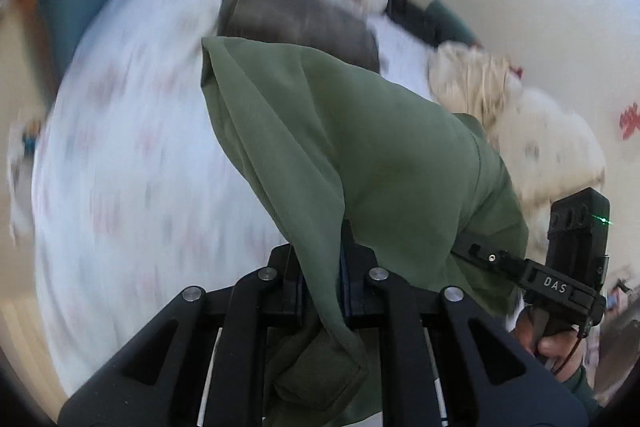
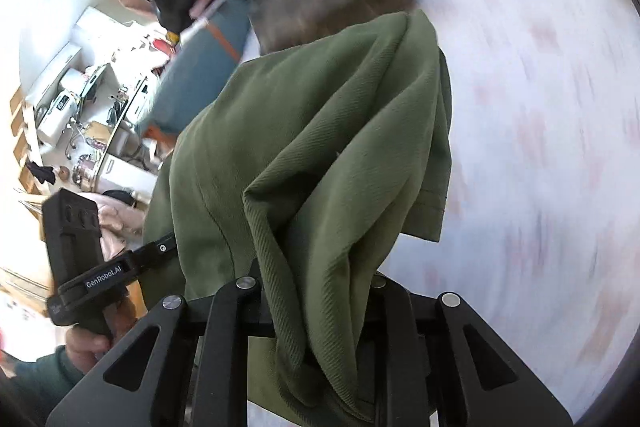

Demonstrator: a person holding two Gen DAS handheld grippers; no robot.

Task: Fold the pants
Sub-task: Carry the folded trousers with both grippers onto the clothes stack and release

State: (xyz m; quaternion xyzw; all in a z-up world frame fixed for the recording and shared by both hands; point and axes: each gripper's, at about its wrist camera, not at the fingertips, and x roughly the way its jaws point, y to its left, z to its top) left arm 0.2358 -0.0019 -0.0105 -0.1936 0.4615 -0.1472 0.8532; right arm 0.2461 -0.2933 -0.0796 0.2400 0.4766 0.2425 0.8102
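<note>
Spread below, the white patterned bed [image 1: 120, 167] is lying bare while the left tongs [image 1: 324, 291] and right tongs [image 2: 320, 307], both clamping the green pants [image 1: 360, 147], are holding them bunched in the air, so folding is barely beginning.

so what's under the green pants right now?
The green pants hang lifted, pinched in both the left gripper and the right gripper. Below lies the white patterned bedsheet, with a grey folded item behind. The sheet directly beneath is covered.
</note>
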